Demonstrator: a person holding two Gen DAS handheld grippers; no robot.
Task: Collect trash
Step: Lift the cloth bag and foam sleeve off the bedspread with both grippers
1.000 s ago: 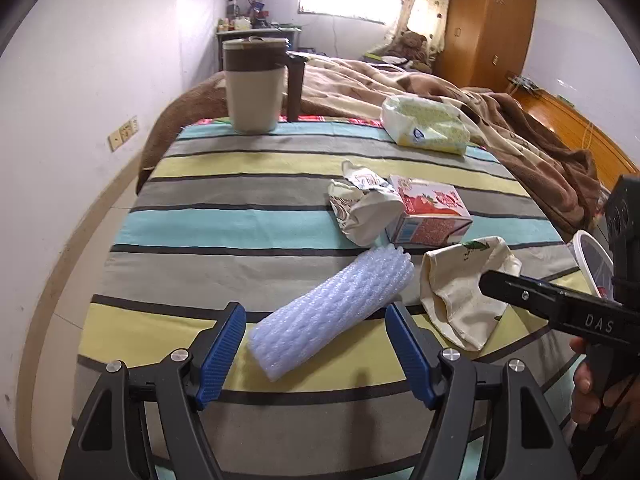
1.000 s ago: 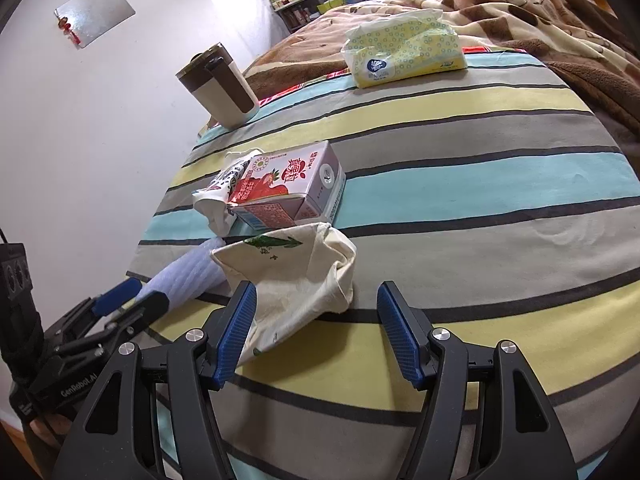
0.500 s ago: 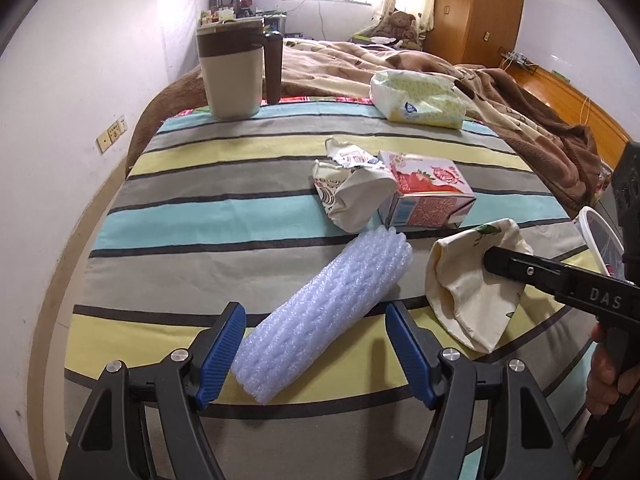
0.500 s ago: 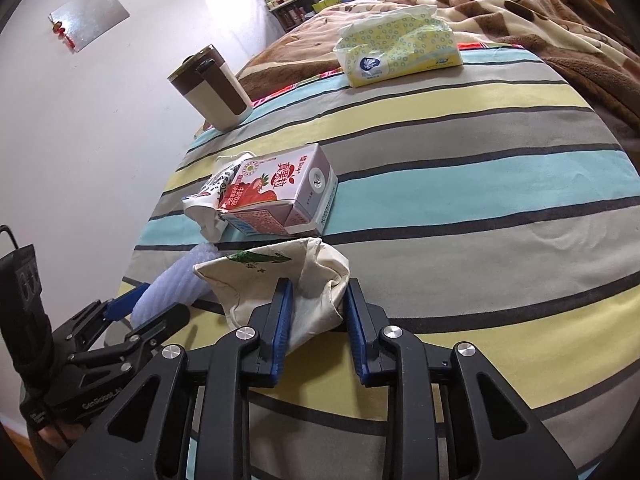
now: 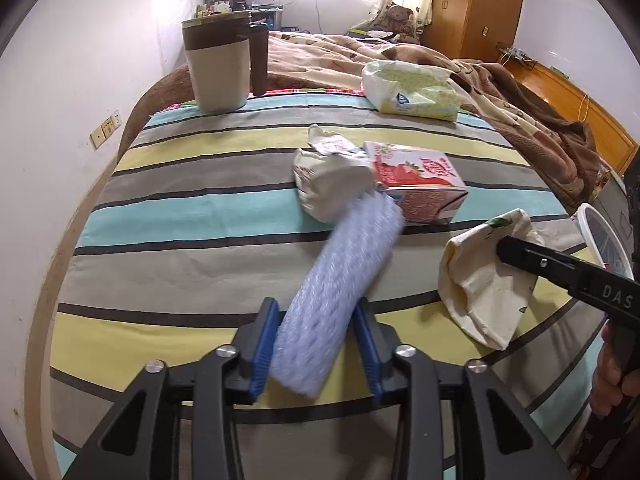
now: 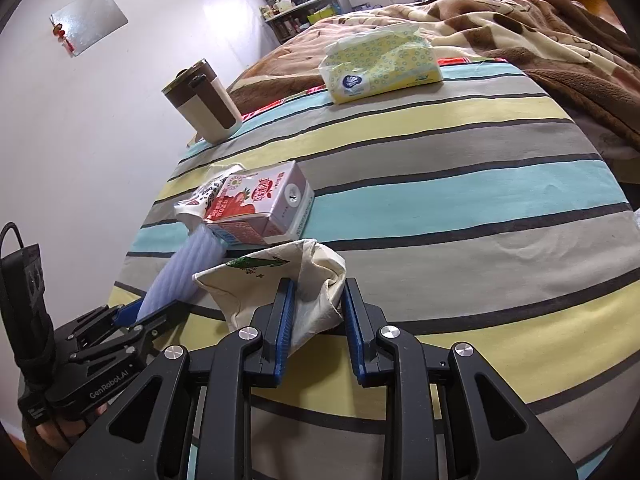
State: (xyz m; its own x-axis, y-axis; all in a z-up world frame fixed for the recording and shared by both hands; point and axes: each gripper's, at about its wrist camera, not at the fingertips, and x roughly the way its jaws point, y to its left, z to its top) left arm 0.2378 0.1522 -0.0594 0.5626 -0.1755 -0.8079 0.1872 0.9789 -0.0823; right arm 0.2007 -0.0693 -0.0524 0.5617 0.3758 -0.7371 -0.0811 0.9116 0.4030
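1. The left hand-held gripper (image 5: 316, 344) is clamped on the near end of a bubble-wrap roll (image 5: 340, 292): light and squashy, so gripping its middle would likely stop it drooping.
2. The right hand-held gripper (image 6: 316, 316) pinches the rim of a limp cloth bag (image 6: 280, 280), which looks likely to sag unless held by the rim.
3. Farther off on the striped tabletop (image 6: 460, 200) lie a crumpled wrapper (image 5: 328, 184) and a stiff, light-looking milk carton (image 5: 416, 180), best gripped across its narrow sides.

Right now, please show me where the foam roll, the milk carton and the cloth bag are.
foam roll (image 5: 340, 292), left wrist view, middle of its side.
milk carton (image 6: 256, 204), right wrist view, its red printed top face.
cloth bag (image 6: 260, 280), right wrist view, its cream front panel.
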